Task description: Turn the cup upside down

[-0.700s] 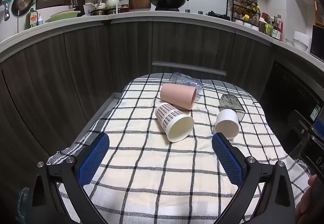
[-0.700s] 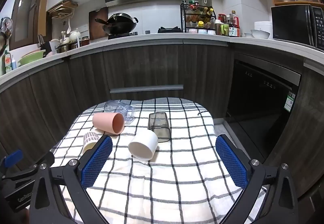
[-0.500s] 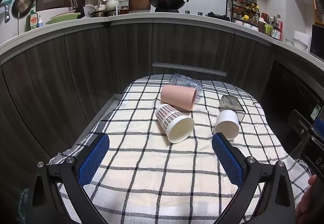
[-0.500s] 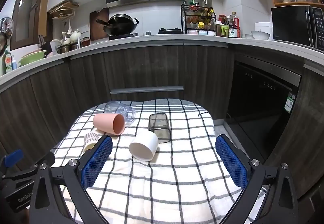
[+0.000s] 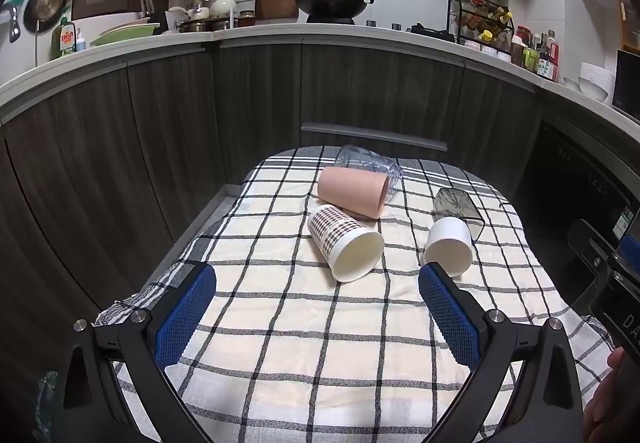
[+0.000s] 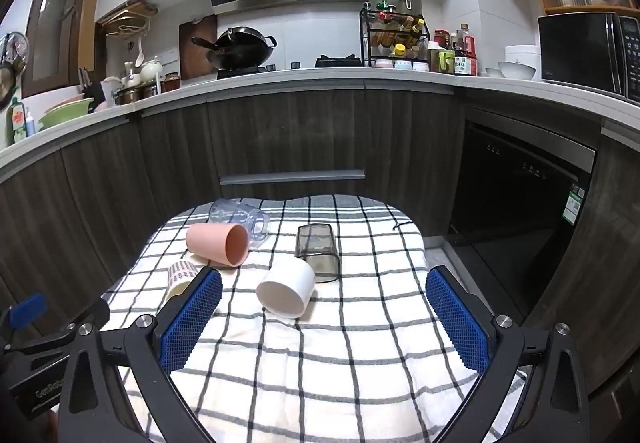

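Several cups lie on their sides on a checked cloth (image 5: 280, 323): a plaid paper cup (image 5: 344, 241) (image 6: 180, 277), a pink cup (image 5: 354, 191) (image 6: 218, 245), a white cup (image 5: 448, 246) (image 6: 286, 287), a clear glass (image 5: 368, 165) (image 6: 240, 221) and a smoky square glass (image 5: 458, 209) (image 6: 318, 251). My left gripper (image 5: 316, 307) is open and empty, short of the plaid cup. My right gripper (image 6: 324, 311) is open and empty, just short of the white cup.
The cloth covers a small table (image 6: 408, 235) set against dark wood cabinets (image 5: 260, 103). A dishwasher front (image 6: 520, 211) stands at the right. The worktop above holds a wok (image 6: 240, 53) and a spice rack (image 6: 394, 39).
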Motion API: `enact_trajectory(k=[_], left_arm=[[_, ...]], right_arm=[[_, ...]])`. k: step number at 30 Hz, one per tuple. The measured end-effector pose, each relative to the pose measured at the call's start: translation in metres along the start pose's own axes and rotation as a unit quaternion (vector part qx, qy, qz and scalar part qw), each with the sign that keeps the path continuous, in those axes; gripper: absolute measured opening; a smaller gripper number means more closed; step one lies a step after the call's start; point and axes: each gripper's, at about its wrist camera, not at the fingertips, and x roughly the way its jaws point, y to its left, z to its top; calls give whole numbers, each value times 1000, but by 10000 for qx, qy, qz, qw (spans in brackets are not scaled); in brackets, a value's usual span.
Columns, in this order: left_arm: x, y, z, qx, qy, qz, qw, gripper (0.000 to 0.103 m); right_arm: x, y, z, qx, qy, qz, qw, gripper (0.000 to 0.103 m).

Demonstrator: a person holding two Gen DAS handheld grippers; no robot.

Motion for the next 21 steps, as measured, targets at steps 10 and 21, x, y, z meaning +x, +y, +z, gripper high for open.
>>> enact_trajectory(k=[10,21], left_arm=[[0,1,0,6,-2,-4,10000,103],[-1,1,0,4,-22,-10,10000,103]], right_arm=[[-2,4,1,22,29,2,10000,102],[-2,4,0,17,29,4,10000,102]])
